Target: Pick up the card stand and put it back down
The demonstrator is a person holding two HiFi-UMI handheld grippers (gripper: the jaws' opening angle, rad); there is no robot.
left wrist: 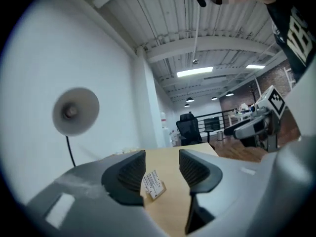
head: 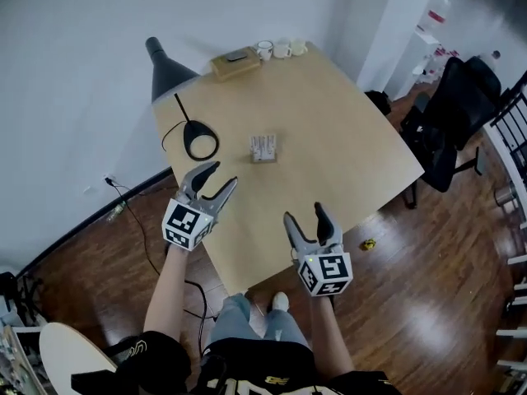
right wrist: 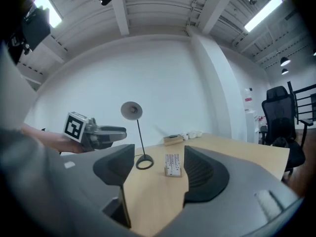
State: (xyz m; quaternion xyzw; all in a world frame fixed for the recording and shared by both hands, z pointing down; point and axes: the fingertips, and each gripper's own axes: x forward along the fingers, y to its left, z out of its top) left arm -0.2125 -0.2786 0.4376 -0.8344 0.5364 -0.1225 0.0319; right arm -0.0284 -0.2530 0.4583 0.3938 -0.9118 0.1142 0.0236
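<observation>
The card stand (head: 263,148) is a small wooden block holding white cards. It stands near the middle of the light wooden table (head: 346,146), also visible as the card stand (left wrist: 153,184) between the left jaws' line of sight and as the card stand (right wrist: 172,165) in the right gripper view. My left gripper (head: 216,179) hovers open over the table's near left edge, short of the stand, nothing between its jaws. My right gripper (head: 305,216) is open and empty at the near edge, farther from the stand.
A black desk lamp (head: 169,72) with a round base (head: 201,140) stands left of the stand. A wooden box (head: 235,62) and several white cups (head: 280,49) sit at the far edge. A black office chair (head: 453,113) is at the right.
</observation>
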